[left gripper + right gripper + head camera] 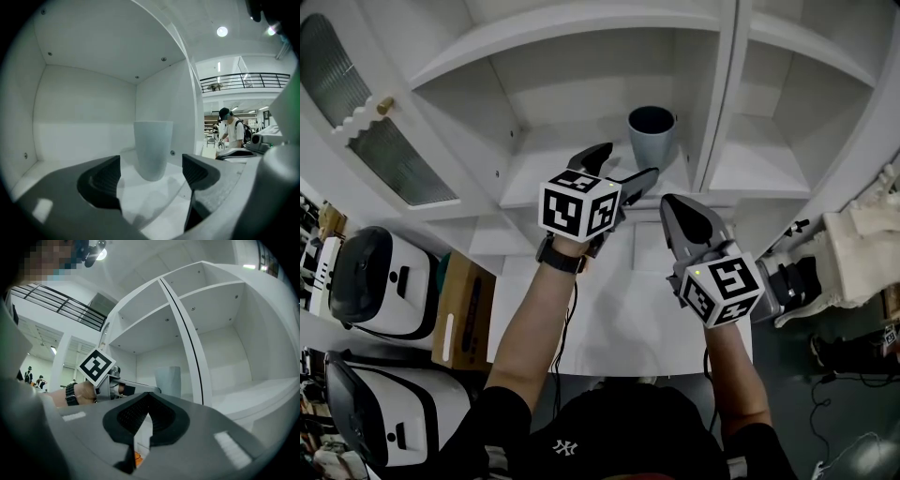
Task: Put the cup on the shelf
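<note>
A pale grey-blue cup (pixel 652 133) stands upright on the white shelf (pixel 534 178), close to the vertical divider. My left gripper (pixel 621 167) is open just in front of the cup, not touching it. In the left gripper view the cup (pixel 152 149) stands a short way beyond the spread jaws of that gripper (pixel 151 172), which hold nothing. My right gripper (pixel 673 208) is lower and to the right, below the shelf edge, with jaws shut and empty. From the right gripper view, the cup (pixel 168 380) shows behind the left gripper, and the right gripper (pixel 146 414) has its pads together.
The white cabinet has a vertical divider (pixel 717 94) right of the cup and another compartment (pixel 759 155) beyond it. A glass-paned door (pixel 366 122) hangs open at left. White headsets (pixel 380 281) and a cardboard box (pixel 464 309) lie at lower left. A person (pixel 229 129) stands in the background.
</note>
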`<state>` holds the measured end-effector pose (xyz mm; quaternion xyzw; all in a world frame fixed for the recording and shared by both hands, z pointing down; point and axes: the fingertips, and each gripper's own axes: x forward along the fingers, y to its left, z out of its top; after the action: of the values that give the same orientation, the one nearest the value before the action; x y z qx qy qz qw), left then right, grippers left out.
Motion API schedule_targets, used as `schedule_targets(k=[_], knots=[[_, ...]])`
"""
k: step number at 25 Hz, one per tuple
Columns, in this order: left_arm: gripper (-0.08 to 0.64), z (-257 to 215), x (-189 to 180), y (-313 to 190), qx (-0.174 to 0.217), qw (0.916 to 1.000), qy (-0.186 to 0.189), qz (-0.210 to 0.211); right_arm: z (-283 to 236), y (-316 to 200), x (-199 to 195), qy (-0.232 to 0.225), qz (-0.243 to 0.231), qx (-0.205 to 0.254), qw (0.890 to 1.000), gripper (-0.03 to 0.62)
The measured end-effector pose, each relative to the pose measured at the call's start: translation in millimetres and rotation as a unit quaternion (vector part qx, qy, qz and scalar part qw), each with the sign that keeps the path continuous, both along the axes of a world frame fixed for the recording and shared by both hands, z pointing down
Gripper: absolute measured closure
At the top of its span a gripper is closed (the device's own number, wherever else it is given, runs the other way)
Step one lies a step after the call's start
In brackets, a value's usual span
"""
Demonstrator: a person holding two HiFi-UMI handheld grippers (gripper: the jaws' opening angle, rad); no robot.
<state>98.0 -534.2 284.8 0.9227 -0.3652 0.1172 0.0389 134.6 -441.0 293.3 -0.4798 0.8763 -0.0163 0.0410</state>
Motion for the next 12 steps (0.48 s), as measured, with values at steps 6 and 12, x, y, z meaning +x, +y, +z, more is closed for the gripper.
schedule_targets(k=[6, 12], knots=[[0.194, 2.1, -20.6, 37.1, 0.001, 0.9996, 0.026, 0.008, 11.2, 13.8, -13.3, 0.002, 0.012, -0.010, 1.000, 0.581], [0.292, 13.4, -40.8, 76.2, -0.007, 0.9984, 0.051, 0.023, 24.5, 34.0, -28.6, 0.005, 0.033, -0.022, 0.999, 0.581]])
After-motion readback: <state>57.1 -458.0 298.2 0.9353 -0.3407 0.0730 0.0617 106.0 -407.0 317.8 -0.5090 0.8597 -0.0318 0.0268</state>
